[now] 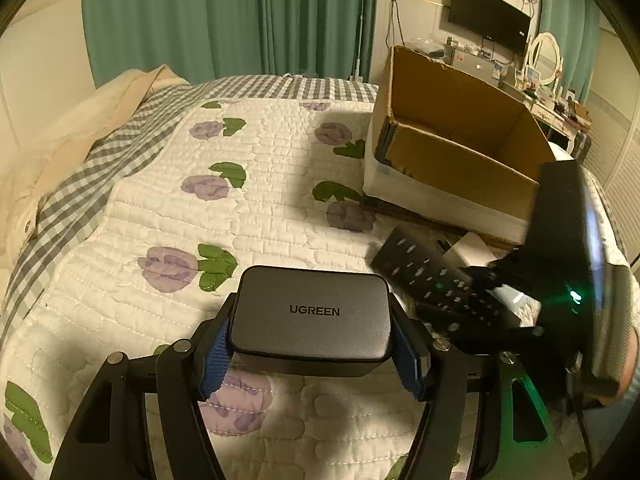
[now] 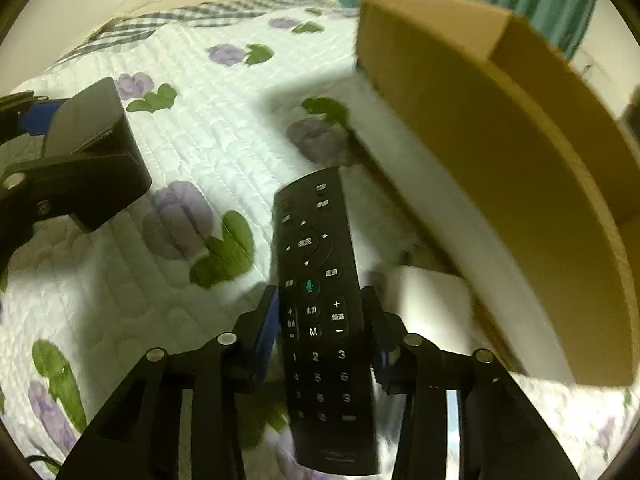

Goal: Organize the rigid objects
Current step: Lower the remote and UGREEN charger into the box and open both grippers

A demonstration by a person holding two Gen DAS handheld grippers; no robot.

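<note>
L gripper (image 1: 310,344) is clamped on a grey UGREEN charger (image 1: 312,314), blue pads (image 1: 214,360) pressing both short sides, logo face up. Charger sits at 6 o'clock in the L wrist view, held just above the bed quilt (image 1: 160,208), white w/ purple flowers and green leaves.

R gripper (image 2: 322,320) is clamped on a black remote (image 2: 320,280), gripping it approx mid-length; buttons face up, top end points to 12 o'clock, number keys toward the camera. In the L view the same remote (image 1: 424,276) shows at 3 o'clock, blurred, w/ the R gripper body behind it.

Open cardboard box (image 1: 452,148) rests on the bed at 1–2 o'clock in the L view, flaps up, white band round its lower wall; nothing visible inside from here. In the R view the box (image 2: 500,152) fills 1–3 o'clock, close beside the remote's tip but not touching. A small white block (image 2: 430,308) lies by the box base, just R of the remote.

Charger (image 2: 92,136) and L gripper appear at 9 o'clock in the R view, well apart from the box.
</note>
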